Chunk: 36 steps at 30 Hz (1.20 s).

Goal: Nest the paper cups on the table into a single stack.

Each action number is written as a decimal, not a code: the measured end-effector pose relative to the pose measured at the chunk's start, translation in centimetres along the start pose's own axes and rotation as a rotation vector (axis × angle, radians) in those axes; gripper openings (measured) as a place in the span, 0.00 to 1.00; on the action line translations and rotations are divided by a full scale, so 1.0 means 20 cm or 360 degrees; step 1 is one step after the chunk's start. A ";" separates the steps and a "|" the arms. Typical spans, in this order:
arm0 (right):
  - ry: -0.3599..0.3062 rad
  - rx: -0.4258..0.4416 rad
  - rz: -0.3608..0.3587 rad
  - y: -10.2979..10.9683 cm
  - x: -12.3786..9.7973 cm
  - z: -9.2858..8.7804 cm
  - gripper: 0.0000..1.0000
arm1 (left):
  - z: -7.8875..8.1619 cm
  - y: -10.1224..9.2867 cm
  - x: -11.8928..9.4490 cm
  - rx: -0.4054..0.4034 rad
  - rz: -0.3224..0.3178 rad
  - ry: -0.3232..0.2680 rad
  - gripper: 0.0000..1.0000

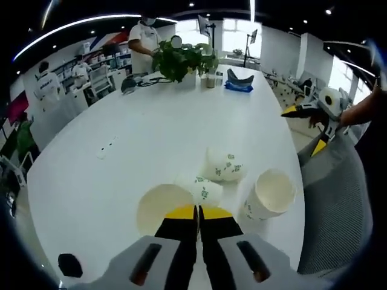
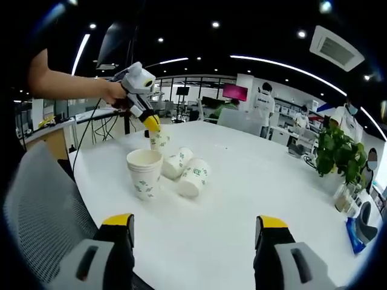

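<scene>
Left gripper (image 1: 197, 212) clamps cup (image 1: 162, 206) (rim) | right gripper (image 2: 193, 226) jaws apart | stack (image 2: 144, 173) upright

Open-plan office, indicated by a long white meeting table (image 1: 151, 139), a grey mesh chair (image 2: 42, 199), a potted plant (image 1: 181, 60), desks with monitors (image 2: 234, 92), recessed ceiling lights (image 2: 215, 25), staff standing at workstations.

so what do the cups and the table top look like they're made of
The cups look like thin matte paper: off-white walls with green print and rolled rims, as on the lying ones. The table looks like a smooth white laminate or painted board with a slight sheen; which one cannot be told. The left gripper is shut on one cup.
</scene>
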State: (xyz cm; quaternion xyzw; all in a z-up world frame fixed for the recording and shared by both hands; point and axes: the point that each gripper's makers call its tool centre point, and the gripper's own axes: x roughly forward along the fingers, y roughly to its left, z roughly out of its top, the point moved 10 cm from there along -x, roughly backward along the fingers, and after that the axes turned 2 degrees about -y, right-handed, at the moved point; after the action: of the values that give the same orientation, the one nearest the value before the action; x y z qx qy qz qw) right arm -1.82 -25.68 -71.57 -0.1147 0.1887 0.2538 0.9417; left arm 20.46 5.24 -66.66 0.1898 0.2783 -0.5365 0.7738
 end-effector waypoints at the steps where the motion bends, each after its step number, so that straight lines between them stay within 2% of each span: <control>1: 0.0000 -0.0001 0.0001 0.00 0.00 0.00 0.83 | 0.01 -0.01 -0.02 0.0007 -0.0006 -0.0008 0.00; 4: -0.0001 -0.0002 0.0003 0.00 0.00 0.00 0.83 | 0.06 -0.06 -0.06 0.0041 -0.0031 -0.0033 0.00; 8: -0.0005 -0.0002 0.0000 0.00 0.00 0.00 0.83 | 0.09 -0.10 -0.09 0.0097 -0.0072 -0.0038 0.00; 10: -0.0007 -0.0003 0.0000 0.00 0.00 0.00 0.83 | 0.13 -0.17 -0.10 0.0126 -0.0083 -0.0028 0.00; 13: -0.0008 -0.0003 -0.0001 0.00 0.00 0.00 0.83 | 0.15 -0.18 -0.12 0.0145 -0.0096 -0.0048 0.00; 24: -0.0009 -0.0005 0.0002 0.00 0.00 0.00 0.83 | 0.28 -0.36 -0.20 0.0230 -0.0168 -0.0095 0.00; 26: -0.0008 -0.0005 0.0005 0.00 0.00 0.00 0.83 | 0.28 -0.36 -0.21 0.0244 -0.0190 -0.0101 0.00; 30: -0.0005 -0.0010 0.0008 0.00 0.00 0.00 0.83 | 0.31 -0.44 -0.23 0.0265 -0.0224 -0.0102 0.00; 36: -0.0005 -0.0010 0.0007 0.01 0.00 0.01 0.83 | 0.30 -0.48 -0.22 0.0288 -0.0276 -0.0106 0.00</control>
State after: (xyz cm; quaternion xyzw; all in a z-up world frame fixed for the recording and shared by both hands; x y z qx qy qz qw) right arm -1.90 -25.56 -71.39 -0.1167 0.1866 0.2566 0.9411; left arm 11.58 1.39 -59.12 0.2161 0.2184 -0.6303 0.7130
